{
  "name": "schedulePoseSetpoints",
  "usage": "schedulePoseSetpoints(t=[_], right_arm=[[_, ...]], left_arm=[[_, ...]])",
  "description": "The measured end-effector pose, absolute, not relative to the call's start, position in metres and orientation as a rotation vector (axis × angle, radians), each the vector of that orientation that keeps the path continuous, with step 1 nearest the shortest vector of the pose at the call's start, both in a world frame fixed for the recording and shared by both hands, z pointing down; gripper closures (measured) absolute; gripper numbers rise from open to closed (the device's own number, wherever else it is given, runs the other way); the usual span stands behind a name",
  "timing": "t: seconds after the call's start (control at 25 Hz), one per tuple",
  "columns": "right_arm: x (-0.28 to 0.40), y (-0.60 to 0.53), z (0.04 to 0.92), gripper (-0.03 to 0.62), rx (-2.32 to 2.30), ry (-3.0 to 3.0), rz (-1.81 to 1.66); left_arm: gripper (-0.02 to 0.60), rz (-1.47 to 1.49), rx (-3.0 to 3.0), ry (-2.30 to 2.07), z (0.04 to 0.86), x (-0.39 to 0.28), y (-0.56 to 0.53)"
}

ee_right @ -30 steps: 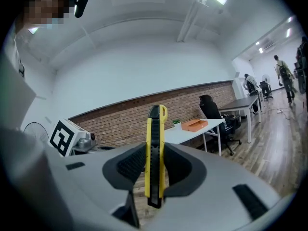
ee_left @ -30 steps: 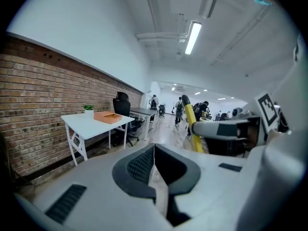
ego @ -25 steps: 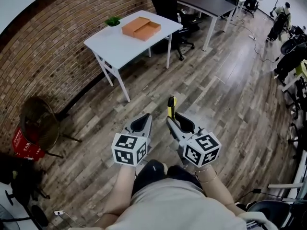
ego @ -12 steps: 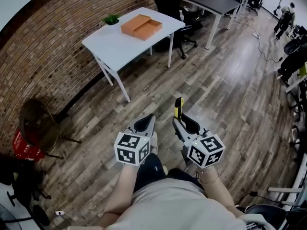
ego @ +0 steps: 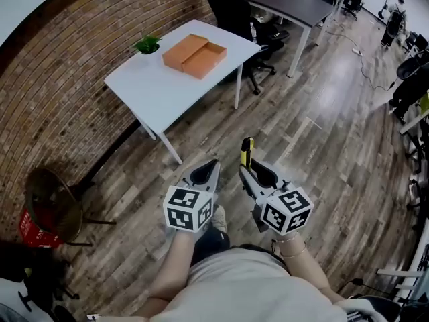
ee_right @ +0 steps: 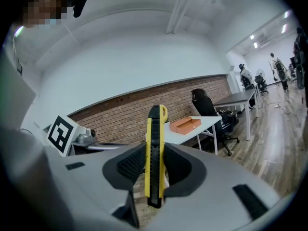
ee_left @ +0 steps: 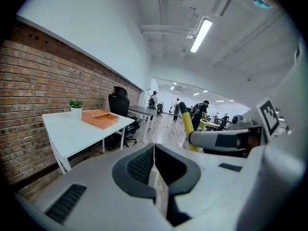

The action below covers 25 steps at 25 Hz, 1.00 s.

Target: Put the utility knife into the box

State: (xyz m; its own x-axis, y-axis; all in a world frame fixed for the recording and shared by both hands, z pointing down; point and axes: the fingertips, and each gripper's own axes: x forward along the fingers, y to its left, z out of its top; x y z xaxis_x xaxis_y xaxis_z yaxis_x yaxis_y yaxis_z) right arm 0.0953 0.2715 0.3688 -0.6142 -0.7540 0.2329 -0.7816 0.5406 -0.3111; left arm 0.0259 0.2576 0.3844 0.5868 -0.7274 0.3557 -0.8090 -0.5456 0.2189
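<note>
A yellow and black utility knife [ee_right: 154,153] stands upright between the jaws of my right gripper [ee_right: 155,163], which is shut on it; the knife [ego: 247,150] pokes out ahead of that gripper [ego: 245,169] in the head view. My left gripper [ego: 205,172] is held beside it over the floor, jaws pressed together with nothing between them [ee_left: 154,165]. The orange box [ego: 193,51] lies open on the white table [ego: 154,86] some way ahead; the same box [ee_right: 186,124] shows small in the right gripper view and the box [ee_left: 100,119] in the left gripper view.
A small potted plant [ego: 147,44] stands at the table's far corner. Black office chairs [ego: 231,5] and a dark desk [ego: 295,4] lie beyond the table. A brick wall [ego: 60,66] runs along the left, with a round wicker chair [ego: 53,196] near it. Wood floor lies between me and the table.
The table and box have drawn slightly nearer and shifted left in the head view as the person walks forward. Both grippers keep their pose, knife still held.
</note>
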Motion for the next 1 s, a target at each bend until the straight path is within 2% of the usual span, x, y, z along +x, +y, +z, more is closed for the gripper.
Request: schedulePoseSetpoints(t=[0.36, 1.0], right_arm=[[0.070, 0.153, 0.367, 0.480, 1.411, -2.671, 0.587], [0.047, 0.048, 0.387, 0.480, 1.350, -2.643, 0.613]], left_arm=[[0.574, 0.298, 2.528, -1.162, 0.372, 0.005, 0.134], [0.574, 0.256, 2.453, -1.174, 0.395, -0.027, 0.037]])
